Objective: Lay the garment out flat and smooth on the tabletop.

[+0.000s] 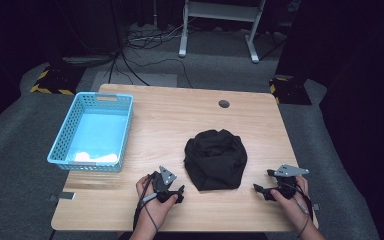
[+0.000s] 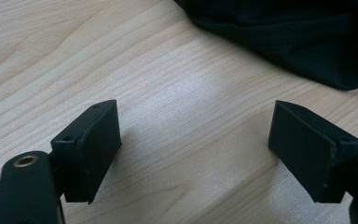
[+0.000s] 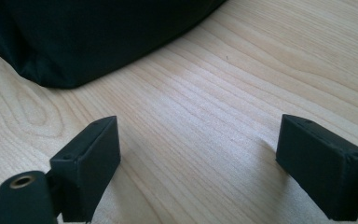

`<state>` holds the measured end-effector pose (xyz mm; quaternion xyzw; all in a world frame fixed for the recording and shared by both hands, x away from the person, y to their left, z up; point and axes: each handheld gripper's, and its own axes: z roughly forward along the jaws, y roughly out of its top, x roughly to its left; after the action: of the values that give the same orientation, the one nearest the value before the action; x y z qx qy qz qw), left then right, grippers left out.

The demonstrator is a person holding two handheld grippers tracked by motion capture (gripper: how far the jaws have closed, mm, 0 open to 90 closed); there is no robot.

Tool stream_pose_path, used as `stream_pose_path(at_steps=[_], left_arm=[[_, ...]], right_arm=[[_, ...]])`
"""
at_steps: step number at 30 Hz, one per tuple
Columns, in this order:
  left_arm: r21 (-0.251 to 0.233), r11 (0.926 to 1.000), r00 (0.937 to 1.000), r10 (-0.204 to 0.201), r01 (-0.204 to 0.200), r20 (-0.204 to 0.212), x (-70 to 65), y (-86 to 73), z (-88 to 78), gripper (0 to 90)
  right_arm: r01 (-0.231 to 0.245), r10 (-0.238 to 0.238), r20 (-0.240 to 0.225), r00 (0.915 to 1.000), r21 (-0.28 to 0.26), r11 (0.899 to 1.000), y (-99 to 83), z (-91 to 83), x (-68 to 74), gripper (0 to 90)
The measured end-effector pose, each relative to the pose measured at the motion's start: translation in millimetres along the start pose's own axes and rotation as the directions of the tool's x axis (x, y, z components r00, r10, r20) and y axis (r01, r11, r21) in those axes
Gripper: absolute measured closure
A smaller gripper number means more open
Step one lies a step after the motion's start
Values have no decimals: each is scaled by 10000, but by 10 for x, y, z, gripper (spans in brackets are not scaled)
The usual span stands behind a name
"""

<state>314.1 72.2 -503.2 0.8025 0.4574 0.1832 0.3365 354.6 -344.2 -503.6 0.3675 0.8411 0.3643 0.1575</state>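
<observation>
Wooden table [image 1: 145, 120], black cloth [image 1: 215, 159] bunched midway between my left gripper [image 1: 172, 194] and right gripper [image 1: 266, 191], both gaping and empty; I'd pinch opposite hems low, taking one layer only

no readable text, labels — or signs

Black cloth [image 1: 215, 159]: dark, matte fabric, crumpled into a rounded heap with folds and creases across its top. Lies on the bench [image 1: 180, 115], right of centre, toward the near edge. Seen close in the left gripper view [image 2: 279, 32] and right gripper view [image 3: 88, 32], its lower edge rests flat on the wood with a smooth folded hem.
</observation>
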Motion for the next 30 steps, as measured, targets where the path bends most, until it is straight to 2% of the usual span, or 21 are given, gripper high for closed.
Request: stream_pose_path(at_steps=[7,14,19,23,25,30], left_arm=[[76,10000,10000,0,0,-54,-30,11,-31,187],[-380,9992,9997,144,-137,188,-130,114,-153,193],[-520,9985,9993,212,-195,316,-174,181,-197,202],[-563,9968,9974,585,-560,432,-226,222,-208,228],[-579,9958,9953,750,-715,616,-276,242,-200,274],[-578,9926,9884,1127,-1072,1022,-405,303,-141,309]], right_arm=[[2,-2,-3,10000,0,10000,0,0,-1,136],[3,-3,-1,10000,-2,10000,0,0,0,136],[-4,4,-7,10000,-8,10000,-1,0,-1,136],[-3,3,-8,10000,-11,10000,-1,0,-1,136],[-3,3,-6,10000,-12,10000,-1,0,-1,136],[-1,1,-2,10000,-17,10000,-2,0,0,136]])
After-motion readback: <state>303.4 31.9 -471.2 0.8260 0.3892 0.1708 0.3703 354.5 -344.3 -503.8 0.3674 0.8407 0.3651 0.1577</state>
